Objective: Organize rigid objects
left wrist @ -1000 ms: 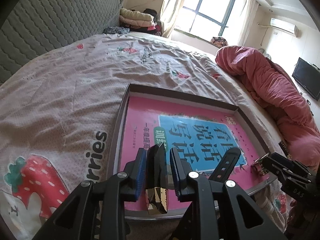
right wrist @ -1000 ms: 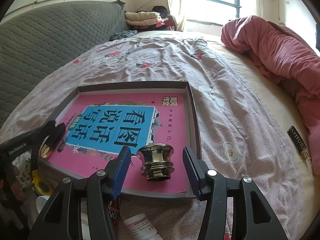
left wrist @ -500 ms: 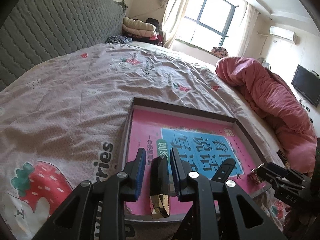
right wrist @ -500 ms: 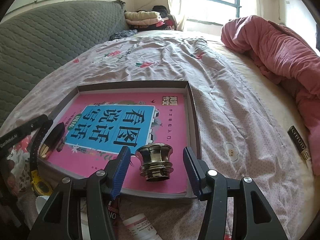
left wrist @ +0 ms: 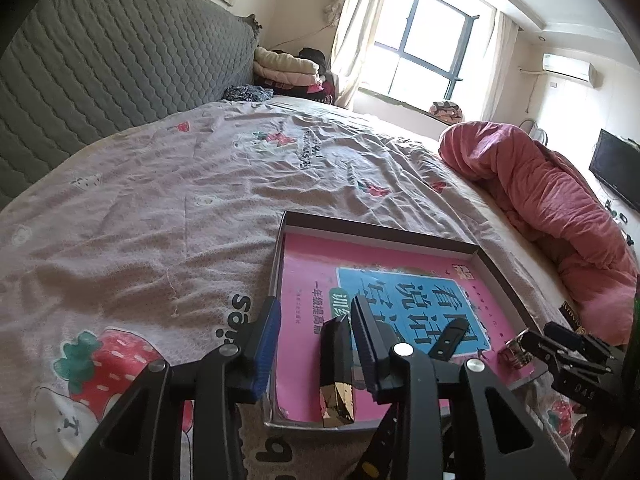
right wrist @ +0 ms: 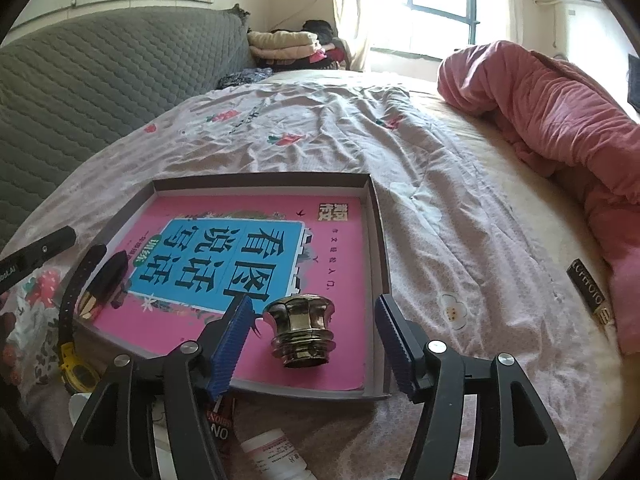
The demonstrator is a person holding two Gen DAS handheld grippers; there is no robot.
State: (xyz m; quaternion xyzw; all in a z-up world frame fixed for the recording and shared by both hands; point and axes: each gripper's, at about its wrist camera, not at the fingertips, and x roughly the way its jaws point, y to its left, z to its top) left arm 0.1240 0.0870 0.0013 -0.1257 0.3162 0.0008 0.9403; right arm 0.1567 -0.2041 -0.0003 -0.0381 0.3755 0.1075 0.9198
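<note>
The left gripper (left wrist: 316, 340) has just been opening its jaws. A second ago its blue pads were tight on the black and gold stick (left wrist: 337, 372). Now there is a gap on the stick's left side, and the stick lies by itself on the pink book (left wrist: 304, 280) in the tray (left wrist: 380, 232), still between the jaws and close to the right pad. The left gripper has also lifted and pulled back a little, so more of the bed shows. The right gripper (right wrist: 314, 340) has just been opening wider too. The gold knob (right wrist: 300, 332) stands free between its pads, with bigger gaps on both sides than before.
</note>
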